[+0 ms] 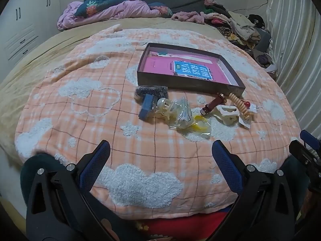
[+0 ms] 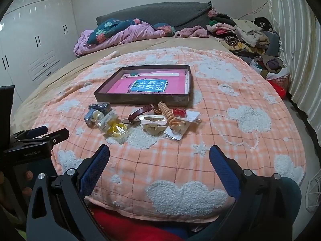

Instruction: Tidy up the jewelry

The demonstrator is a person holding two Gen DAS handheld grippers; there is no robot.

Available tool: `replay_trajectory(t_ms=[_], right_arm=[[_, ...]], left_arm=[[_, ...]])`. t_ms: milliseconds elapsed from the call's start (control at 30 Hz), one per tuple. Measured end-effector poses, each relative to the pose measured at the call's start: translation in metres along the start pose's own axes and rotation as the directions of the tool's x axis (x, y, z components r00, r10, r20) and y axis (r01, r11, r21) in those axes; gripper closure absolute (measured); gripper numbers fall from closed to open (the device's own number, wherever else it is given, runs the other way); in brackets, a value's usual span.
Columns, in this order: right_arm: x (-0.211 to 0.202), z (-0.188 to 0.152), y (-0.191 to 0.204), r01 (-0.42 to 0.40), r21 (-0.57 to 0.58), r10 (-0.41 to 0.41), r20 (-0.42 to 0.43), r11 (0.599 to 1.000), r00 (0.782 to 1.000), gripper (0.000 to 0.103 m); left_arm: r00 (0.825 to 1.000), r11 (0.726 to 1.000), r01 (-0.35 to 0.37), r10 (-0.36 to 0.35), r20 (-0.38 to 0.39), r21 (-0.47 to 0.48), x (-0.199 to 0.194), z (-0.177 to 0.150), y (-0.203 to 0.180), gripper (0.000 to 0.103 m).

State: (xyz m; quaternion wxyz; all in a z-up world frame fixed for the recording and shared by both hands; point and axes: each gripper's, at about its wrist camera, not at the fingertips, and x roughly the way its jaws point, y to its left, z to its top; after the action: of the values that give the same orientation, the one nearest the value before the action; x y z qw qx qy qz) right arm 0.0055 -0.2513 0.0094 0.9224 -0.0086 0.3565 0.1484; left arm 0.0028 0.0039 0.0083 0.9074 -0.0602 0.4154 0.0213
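**Jewelry waiting beside an open box**

On the orange checked blanket (image 1: 84, 124) of the bed, the jewelry is lying in a loose row just in front of a shallow dark box (image 1: 192, 84). From the left wrist view the pieces are reading as a dark beaded bracelet (image 1: 151, 91), a small blue case (image 1: 147, 106), a pearly hair clip (image 1: 164, 105), a clear packet (image 1: 182, 113), a yellow ring-shaped piece in plastic (image 1: 200, 122), a brown watch strap (image 1: 212, 104), a cream claw clip (image 1: 227, 113) and a tan spiral hair tie (image 1: 239, 102). The box is holding a pink book with a blue label (image 1: 192, 70).

Both sets of tongs are hovering near the bed's edge, well apart from the pile. The left tongs (image 1: 160, 160) are standing wide open and holding nothing; the right tongs (image 2: 159, 160) are likewise gaping and empty.

Sorting looks not yet begun. Picking from the outer ends of the row first would probably be wise, since the middle pieces are overlapping; the slippery packets likely want a grip on an edge, and the soft blanket may be giving way under pressure.

The right wrist view is showing a red bead piece on a card (image 2: 179, 112) plainly, where the left view shows only a speck of red. It is also catching the left tongs from the side, while the left view is showing the beaded bracelet more clearly.
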Motion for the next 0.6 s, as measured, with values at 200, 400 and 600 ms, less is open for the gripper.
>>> replay_trajectory(t_ms=[200,400,600], right_arm=[[-0.0002,0.0006,0.0013,0.001,-0.002,-0.001,0.001,1.000,1.000,0.004],[-0.0031,0.0014,0.0048,0.005,-0.010,-0.005,0.011,1.000,1.000,0.004],[-0.0031,0.0012,0.0039,0.004,-0.010,-0.004,0.011,1.000,1.000,0.004]], left_arm=[[1.000,1.000,0.000,0.000,0.005,0.000,-0.0016,0.0001,0.0005,0.008],[1.000,1.000,-0.002,0.002,0.008,0.002,-0.0037,0.0015,0.0011,0.008],[1.000,1.000,-0.002,0.002,0.011,0.002,-0.0040,0.0013,0.0015,0.008]])
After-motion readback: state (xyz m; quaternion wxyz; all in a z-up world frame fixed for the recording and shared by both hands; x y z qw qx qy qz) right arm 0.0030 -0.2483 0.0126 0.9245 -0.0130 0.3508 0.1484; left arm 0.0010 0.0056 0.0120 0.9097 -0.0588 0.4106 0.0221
